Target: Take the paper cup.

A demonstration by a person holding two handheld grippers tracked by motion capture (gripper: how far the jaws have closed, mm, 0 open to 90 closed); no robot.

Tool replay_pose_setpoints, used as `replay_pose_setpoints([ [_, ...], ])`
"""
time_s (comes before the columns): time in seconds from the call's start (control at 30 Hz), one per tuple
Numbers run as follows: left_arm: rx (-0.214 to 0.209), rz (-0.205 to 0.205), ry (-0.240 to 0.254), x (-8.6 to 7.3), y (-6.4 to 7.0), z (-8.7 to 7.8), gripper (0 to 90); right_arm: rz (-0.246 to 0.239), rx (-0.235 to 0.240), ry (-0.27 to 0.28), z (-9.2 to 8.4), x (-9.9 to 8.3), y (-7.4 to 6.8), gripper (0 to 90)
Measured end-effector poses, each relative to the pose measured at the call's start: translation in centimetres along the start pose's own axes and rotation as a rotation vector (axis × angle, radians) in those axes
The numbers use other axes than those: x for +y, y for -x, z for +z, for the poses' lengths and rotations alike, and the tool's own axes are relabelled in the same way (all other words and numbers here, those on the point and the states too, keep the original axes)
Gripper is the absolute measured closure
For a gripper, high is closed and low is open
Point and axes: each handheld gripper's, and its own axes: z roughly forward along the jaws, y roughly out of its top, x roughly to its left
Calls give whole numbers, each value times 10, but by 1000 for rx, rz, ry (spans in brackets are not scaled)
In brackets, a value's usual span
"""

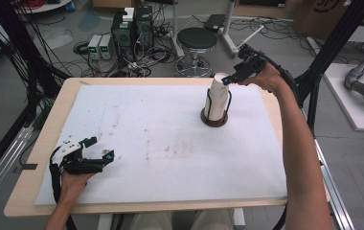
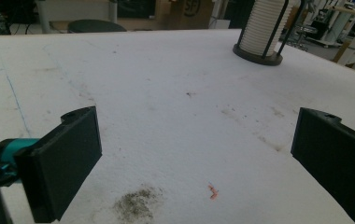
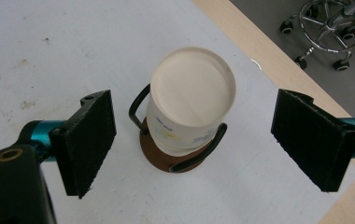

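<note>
Above the far right of the table (image 1: 51, 143), the right gripper (image 3: 192, 135) hangs jaws wide over the cup stack (image 3: 192, 100) in its holder (image 3: 166, 156) — lined up to grasp. Left gripper (image 1: 94, 153) rests near, jaws wide, empty.

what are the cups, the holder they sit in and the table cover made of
Cups: likely paper, matte off-white, a faint print on the side; the left gripper view shows ribbed edges of a stack. Holder: its round brown base looks like wood or fibreboard, with black bent posts, probably coated metal. Cover: a white, slightly grainy sheet, perhaps foam or felt, stained in spots. The right gripper hovers open above the cups.
</note>
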Motion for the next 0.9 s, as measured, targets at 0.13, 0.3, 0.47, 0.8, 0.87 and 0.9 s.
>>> replay_pose_setpoints([
  [0.13,1,0,-1,0,0,0,17,-1,2,-16,7,3,-1,142],
  [0.3,0,-1,-4,0,0,0,17,4,13,-34,13,4,1,143],
  [0.47,-1,-2,-3,0,0,0,17,4,12,-63,23,7,2,143],
  [0.8,-5,1,-6,0,0,1,17,-2,0,-109,30,15,2,154],
  [0.87,-6,5,-8,0,0,1,17,1,4,-113,32,15,2,160],
  [0.9,-5,5,-8,0,0,1,17,-4,1,-121,32,15,2,160],
])
